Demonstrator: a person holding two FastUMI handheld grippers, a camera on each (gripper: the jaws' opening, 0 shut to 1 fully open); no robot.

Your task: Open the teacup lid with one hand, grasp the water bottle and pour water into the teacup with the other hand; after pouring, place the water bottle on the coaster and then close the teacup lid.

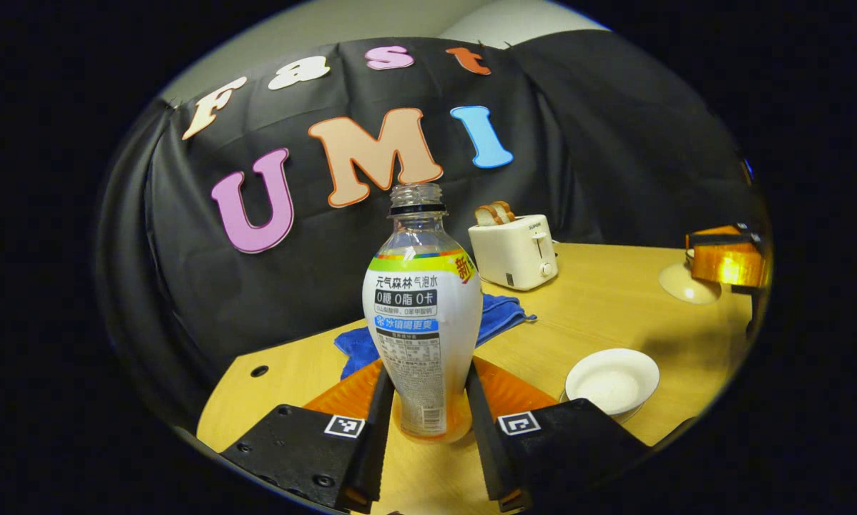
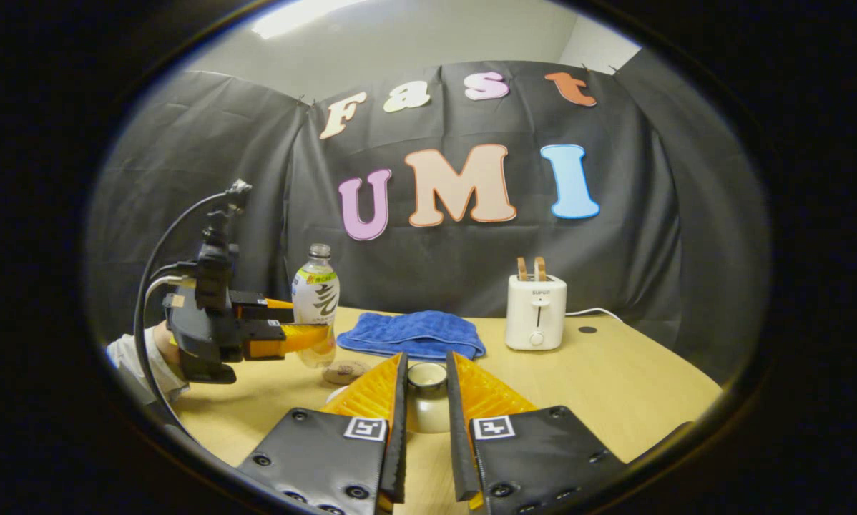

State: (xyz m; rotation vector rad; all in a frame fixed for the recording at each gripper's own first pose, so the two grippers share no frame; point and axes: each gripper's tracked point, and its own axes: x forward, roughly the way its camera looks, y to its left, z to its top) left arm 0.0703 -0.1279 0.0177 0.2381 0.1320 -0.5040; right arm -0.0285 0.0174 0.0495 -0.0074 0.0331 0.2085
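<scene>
A pale wooden table (image 2: 614, 386) stands in a booth walled with black cloth. On it: one bottle (image 1: 423, 315), one toaster (image 2: 536, 312) with two bread slices (image 2: 531, 267), one blue towel (image 2: 415, 333), one cup (image 2: 427, 400) and one white saucer (image 1: 611, 380). The left gripper (image 1: 424, 411) is clamped on the uncapped bottle's lower body, upright. In the right gripper view the bottle stands at the table's left, over a brown coaster (image 2: 344, 370). The right gripper (image 2: 427, 397) holds the small lid between both fingers just above the cup
</scene>
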